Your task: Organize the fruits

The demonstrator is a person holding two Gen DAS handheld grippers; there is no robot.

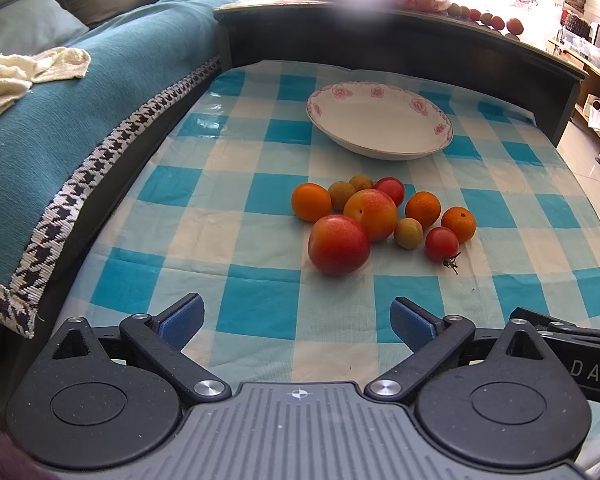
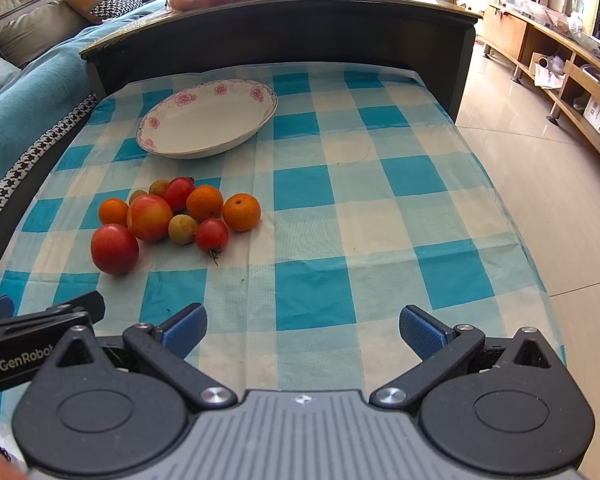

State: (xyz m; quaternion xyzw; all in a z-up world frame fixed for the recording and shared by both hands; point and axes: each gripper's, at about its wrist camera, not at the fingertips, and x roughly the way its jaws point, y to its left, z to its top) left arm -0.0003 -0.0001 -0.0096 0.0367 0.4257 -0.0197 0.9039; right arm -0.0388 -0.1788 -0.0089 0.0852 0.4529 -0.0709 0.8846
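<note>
left hand-held gripper (image 1: 296,318): fingers wide apart, holding nothing, low over tabletop (image 1: 260,308)
right hand-held gripper (image 2: 303,328): same, beside it
fruits (image 1: 376,220): clustered ahead of left gripper, short of plate (image 1: 380,120)
right view only: floor (image 2: 540,184), shelving

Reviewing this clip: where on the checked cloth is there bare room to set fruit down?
Bare: the cloth right of the fruit cluster to the table's floor-side edge, and the strip before both grippers. The plate is empty too. Crowded: the cluster itself, fruits touching.
</note>
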